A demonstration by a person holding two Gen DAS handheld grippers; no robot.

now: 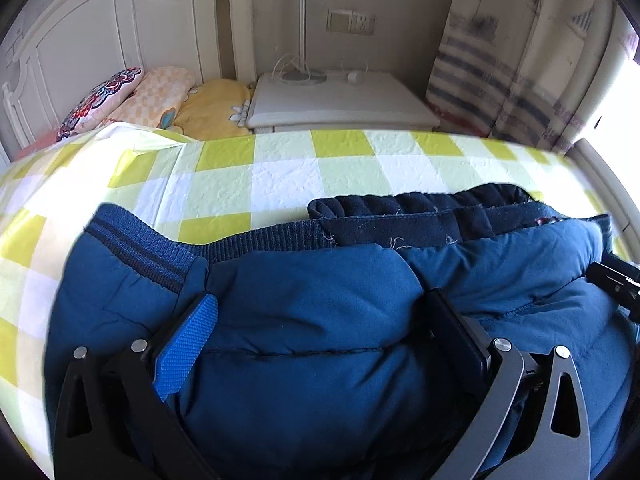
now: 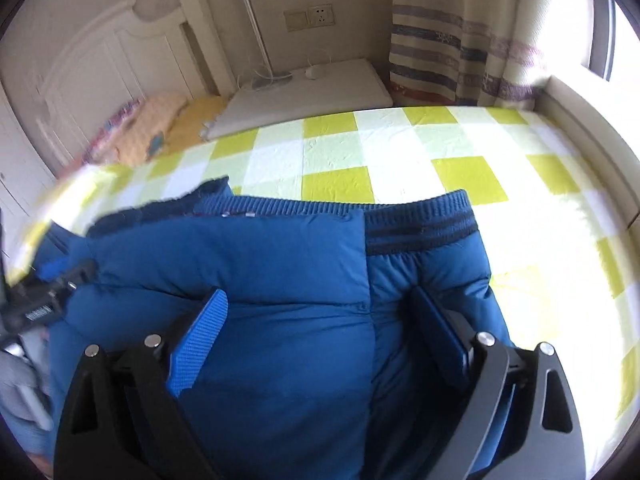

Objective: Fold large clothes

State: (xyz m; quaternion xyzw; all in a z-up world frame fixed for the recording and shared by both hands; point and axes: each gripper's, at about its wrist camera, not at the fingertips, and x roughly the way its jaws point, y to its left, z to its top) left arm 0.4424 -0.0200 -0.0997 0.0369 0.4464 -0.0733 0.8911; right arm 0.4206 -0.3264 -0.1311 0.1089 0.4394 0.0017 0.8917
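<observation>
A blue puffer jacket with a ribbed hem and dark lining lies on the green-and-white checked bedspread. My left gripper has a thick fold of the jacket between its wide-set fingers, the blue pad pressing on the fabric. My right gripper likewise straddles a bulky fold of the jacket, near the ribbed hem. Each gripper shows at the edge of the other's view: the right one in the left wrist view, the left one in the right wrist view.
Pillows lie against the white headboard at the far left. A white nightstand with a lamp base stands beyond the bed, striped curtains to its right. A bright window is at the far right.
</observation>
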